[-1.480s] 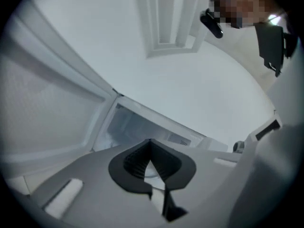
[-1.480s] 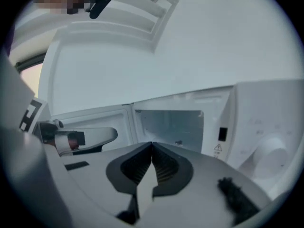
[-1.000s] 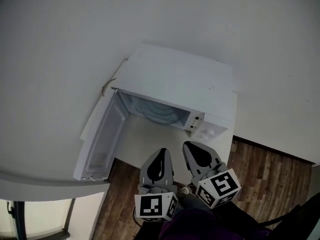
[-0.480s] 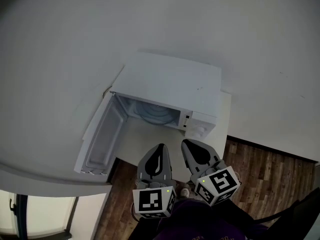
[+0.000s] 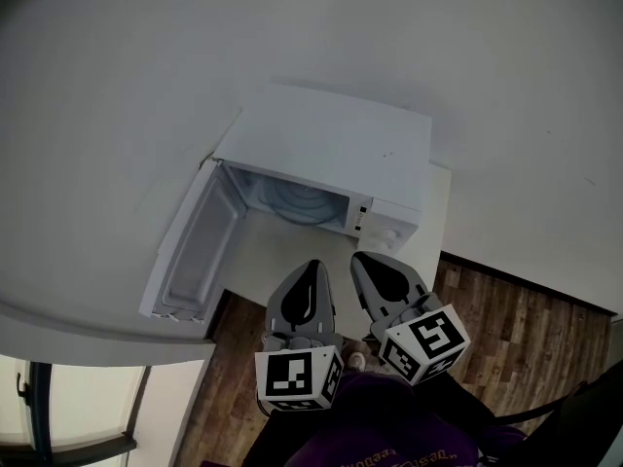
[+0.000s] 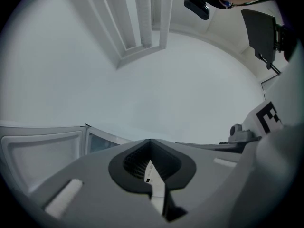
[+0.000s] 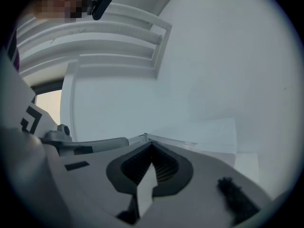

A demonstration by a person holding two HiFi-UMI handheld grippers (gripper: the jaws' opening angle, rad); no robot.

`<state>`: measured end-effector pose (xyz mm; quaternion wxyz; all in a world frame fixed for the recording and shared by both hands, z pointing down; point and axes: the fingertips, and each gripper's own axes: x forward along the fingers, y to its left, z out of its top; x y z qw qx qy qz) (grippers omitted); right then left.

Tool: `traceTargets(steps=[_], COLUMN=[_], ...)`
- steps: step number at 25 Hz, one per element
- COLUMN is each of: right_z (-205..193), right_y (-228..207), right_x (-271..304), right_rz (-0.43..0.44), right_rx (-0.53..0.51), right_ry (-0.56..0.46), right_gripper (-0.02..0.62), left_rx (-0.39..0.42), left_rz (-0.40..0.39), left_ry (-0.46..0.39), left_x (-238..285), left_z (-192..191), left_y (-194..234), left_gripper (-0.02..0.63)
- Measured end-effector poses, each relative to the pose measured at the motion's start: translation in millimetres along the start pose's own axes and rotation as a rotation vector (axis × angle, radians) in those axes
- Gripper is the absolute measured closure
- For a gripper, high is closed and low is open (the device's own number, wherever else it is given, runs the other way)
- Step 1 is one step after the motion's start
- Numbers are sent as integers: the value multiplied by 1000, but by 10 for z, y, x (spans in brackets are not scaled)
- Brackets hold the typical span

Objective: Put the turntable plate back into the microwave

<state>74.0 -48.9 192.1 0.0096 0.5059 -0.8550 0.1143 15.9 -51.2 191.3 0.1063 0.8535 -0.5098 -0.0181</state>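
Turntable plate (image 5: 300, 200) inside open microwave (image 5: 331, 144) | left tongs (image 5: 311, 267) clenched, empty | right tongs (image 5: 362, 263) clenched, empty

walls: plain white wall (image 5: 146, 56) fills upper frame | floor: brown wood planks (image 5: 526, 329), lower right | furniture: white table (image 5: 277, 261), centre | window: bright pane (image 5: 83, 402), dark frame, lower left | light: soft, even

Microwave (image 5: 331, 149): I see a white box standing upright on the white surface (image 5: 277, 261).
Door (image 5: 195, 251): swung wide open to the left.
Turntable plate (image 5: 297, 200): pale and round, lying flat inside the cavity. I can see only its front part.
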Motion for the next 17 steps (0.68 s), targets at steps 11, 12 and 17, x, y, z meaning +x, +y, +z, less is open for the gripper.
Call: traceTargets(steps=[11,12,17], right_z=[21,29,43], right_y=[-17,-17,-34], right_x=[9,9,17], right_rz=[5,6,7], right_rx=[-15,-18,-17], right_ry=[1,1,-1], right_gripper=[586,586,586], left_rx=[3,4,0], left_rz=[-8,-6,2], left_ry=[10,8,8], left_x=[36,40,70], left_z=[-18,-14,-9], left_y=[-10,-14,-42], left_gripper=[601,601,601])
